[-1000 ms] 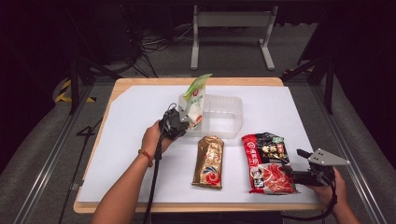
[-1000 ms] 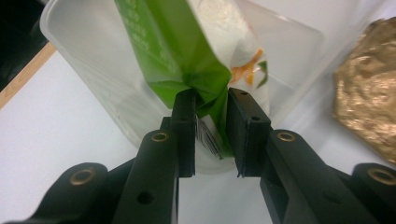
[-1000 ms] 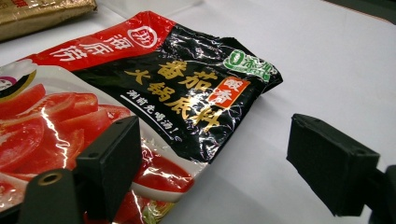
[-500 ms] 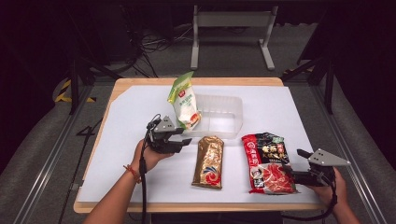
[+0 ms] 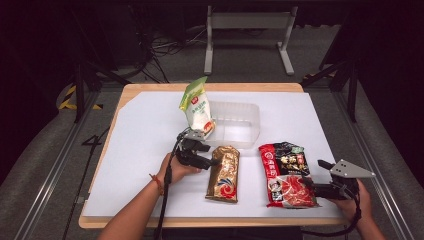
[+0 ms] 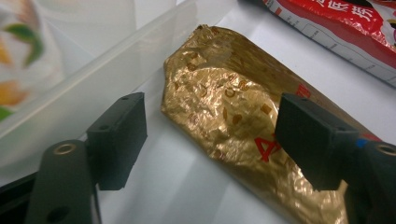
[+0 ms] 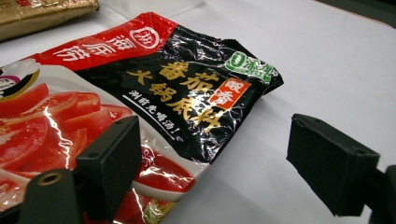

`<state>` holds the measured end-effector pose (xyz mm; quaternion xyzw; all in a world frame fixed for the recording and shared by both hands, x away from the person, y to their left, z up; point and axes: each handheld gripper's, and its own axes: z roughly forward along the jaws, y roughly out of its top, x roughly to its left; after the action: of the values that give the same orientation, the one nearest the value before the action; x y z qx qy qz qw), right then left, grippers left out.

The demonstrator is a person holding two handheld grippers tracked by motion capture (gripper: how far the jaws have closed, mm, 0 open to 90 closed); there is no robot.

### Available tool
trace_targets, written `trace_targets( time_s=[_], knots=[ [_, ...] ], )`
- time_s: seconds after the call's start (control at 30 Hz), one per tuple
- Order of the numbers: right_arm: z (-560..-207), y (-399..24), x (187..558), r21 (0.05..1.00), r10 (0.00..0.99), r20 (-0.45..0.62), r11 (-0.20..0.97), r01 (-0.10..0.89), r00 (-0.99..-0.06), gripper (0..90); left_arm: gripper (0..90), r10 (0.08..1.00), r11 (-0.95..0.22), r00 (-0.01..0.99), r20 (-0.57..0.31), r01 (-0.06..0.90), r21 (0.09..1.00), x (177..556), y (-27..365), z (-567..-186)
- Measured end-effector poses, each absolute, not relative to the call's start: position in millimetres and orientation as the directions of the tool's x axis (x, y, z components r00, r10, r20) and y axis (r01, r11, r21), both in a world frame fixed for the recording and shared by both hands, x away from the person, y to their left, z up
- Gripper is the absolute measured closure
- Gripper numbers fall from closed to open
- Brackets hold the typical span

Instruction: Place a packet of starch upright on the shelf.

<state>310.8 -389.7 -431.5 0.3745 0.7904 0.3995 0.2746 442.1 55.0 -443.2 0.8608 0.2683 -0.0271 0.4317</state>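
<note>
The left gripper lies low over the white table, at the top end of the gold packet. Its jaws stand wide and have just been opening; in the left gripper view the crinkled end of the gold packet lies between the two pads with clear space on each side, so nothing presses on it. The packet's lower part runs off the bottom edge of that view.

Just behind the gripper the green and white pouch leans upright at the left end of the clear plastic tub; its foot seems to rest inside the tub, though the see-through wall makes that hard to judge. In the left gripper view the pouch is only a blur behind the tub's wall.

The right gripper rests near the table's front edge, jaws wide, with nothing held. Its tips lie at the right edge of the red and black soup packet, whose near corner reaches in beside one pad and whose left part is cut off.
</note>
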Motion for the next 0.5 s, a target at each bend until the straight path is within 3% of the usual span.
trace_targets(
  time_s=[0.13, 0.37, 0.5],
  knots=[
    [-432, -390, 311, 0.837, 0.810, -0.136, 0.402, 0.372, -0.570, 18.2, 22.7, 0.431, -0.477, 0.851, -0.302, 0.498, 0.724, 446, 47, -445],
    [-432, -389, 311, 0.836, 0.810, -0.134, 0.402, 0.374, -0.570, 18.2, 23.0, 0.439, -0.493, 0.858, -0.267, 0.478, 0.727, 445, 33, -444],
    [-432, -389, 311, 0.836, 0.809, -0.135, 0.402, 0.372, -0.571, 18.2, 30.6, 0.457, -0.469, 0.847, -0.272, 0.489, 0.735, 445, 33, -446]
  ],
)
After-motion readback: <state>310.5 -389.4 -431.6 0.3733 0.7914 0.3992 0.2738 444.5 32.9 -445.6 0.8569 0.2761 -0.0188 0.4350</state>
